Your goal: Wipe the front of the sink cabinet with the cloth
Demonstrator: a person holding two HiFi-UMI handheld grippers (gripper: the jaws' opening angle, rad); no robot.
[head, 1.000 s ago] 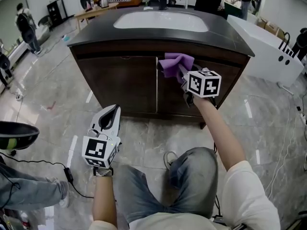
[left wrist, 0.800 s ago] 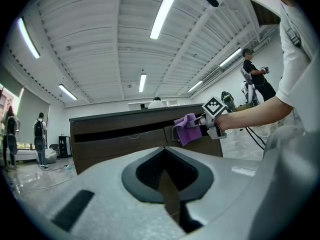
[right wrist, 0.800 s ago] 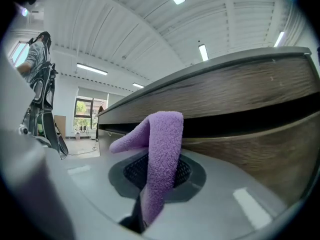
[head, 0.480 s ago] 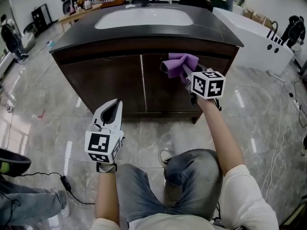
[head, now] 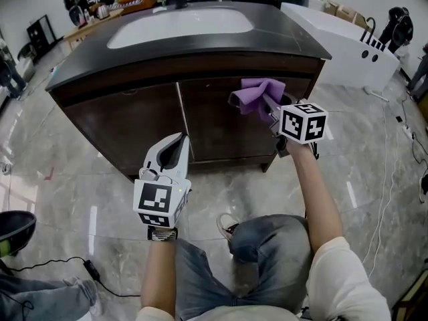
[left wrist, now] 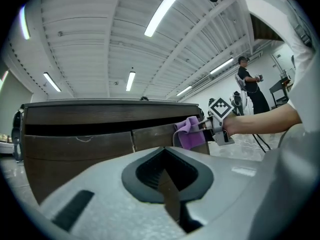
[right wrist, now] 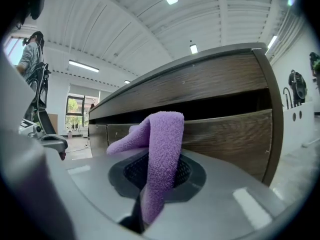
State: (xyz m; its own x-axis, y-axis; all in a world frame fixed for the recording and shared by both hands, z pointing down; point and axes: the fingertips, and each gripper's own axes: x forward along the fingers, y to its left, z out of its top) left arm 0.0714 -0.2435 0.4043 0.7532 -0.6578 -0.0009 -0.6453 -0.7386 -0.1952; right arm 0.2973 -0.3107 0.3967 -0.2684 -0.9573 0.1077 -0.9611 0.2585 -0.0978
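The right gripper [head: 273, 109] has its jaws clamped on the purple cloth [head: 256, 89], which in the right gripper view rises from between them as a folded loop [right wrist: 161, 149] and flops over toward the sink cabinet [head: 134, 116]. The bunched cloth sits high on the cabinet's right-hand door [head: 221, 122], just under the dark countertop [head: 281, 45]; it lies against the wood or very close to it, and which of those cannot be told. The left gripper [head: 178, 142] has its 2 jaws drawn together with nothing between them, as its own view shows [left wrist: 167, 184], and it points up at the cabinet from lower down, in line with the seam between the 2 doors and held off from the front. From that gripper's view the cloth [left wrist: 190, 133] and the right gripper's marker cube [left wrist: 218, 108] appear to the right of the seam, near the top of the door. The left-hand door [head: 124, 126] has neither gripper on it. Set into the countertop is a white basin [head: 180, 22]. The cabinet stands on a glossy grey marbled floor [head: 67, 179], and beyond the cabinet's right end is a large white fixture [head: 341, 45]. The person's knee [head: 267, 246], in blue jeans, is below the cabinet front in the head view, between the 2 forearms.
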